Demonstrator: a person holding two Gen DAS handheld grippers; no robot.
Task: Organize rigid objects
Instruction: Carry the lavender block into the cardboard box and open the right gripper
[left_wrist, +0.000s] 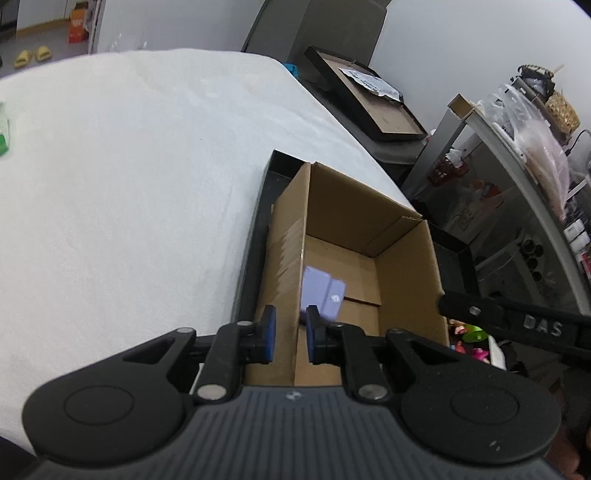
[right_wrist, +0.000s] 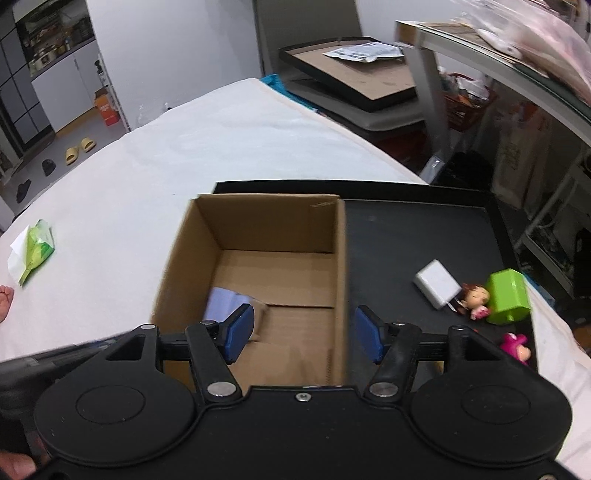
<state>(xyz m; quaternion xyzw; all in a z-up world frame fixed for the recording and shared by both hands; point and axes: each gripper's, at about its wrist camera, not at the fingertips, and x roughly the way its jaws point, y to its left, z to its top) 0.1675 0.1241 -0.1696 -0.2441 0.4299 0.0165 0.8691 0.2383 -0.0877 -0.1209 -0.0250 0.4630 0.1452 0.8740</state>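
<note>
The left hand-held gripper (left_wrist: 289, 334) hangs with jaws parted and empty; just ahead, a lilac case (left_wrist: 322, 297) lies in the cardboard box (left_wrist: 402, 266). It could snag the box wall. The right hand-held gripper (right_wrist: 303, 338), spread wide, straddles the other wall. A white-covered tabletop (left_wrist: 129, 166) sits in a cluttered room.
</note>
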